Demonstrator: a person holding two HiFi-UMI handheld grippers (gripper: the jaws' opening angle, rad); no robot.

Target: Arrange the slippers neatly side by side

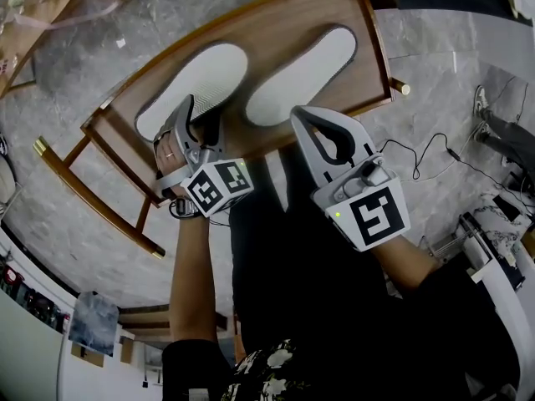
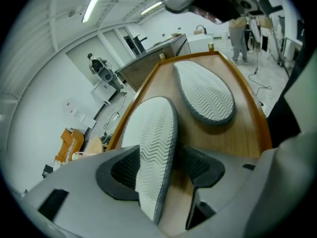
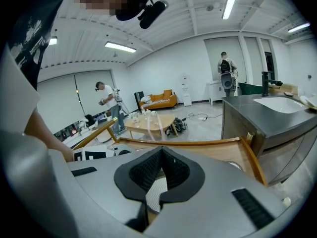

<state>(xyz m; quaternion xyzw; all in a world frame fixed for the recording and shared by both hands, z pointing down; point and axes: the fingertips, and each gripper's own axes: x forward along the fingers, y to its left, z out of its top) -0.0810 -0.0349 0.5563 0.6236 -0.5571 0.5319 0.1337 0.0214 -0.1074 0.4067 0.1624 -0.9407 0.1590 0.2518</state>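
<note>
Two white-soled slippers with grey edges lie sole-up on a wooden table with a raised rim [image 1: 374,32]. The left slipper [image 1: 196,86] [image 2: 151,143] has its near end between the jaws of my left gripper [image 1: 199,122] [image 2: 158,167]. Those jaws stand wide; bare wood shows between the right pad [image 2: 200,165] and the slipper's edge. The right slipper [image 1: 305,73] [image 2: 205,95] lies beside it, apart from it. My right gripper [image 1: 303,115] [image 3: 161,152] hovers shut over that slipper's near end; a strip of ribbed sole [image 3: 157,192] shows under its closed jaws.
The table stands on a grey marble floor [image 1: 435,48]. Black cables [image 1: 435,153] run at the right. A wooden frame [image 1: 33,15] is at the top left. Two people [image 3: 225,66] [image 3: 109,100], a low table [image 3: 148,123] and a steel counter [image 3: 277,108] stand farther off.
</note>
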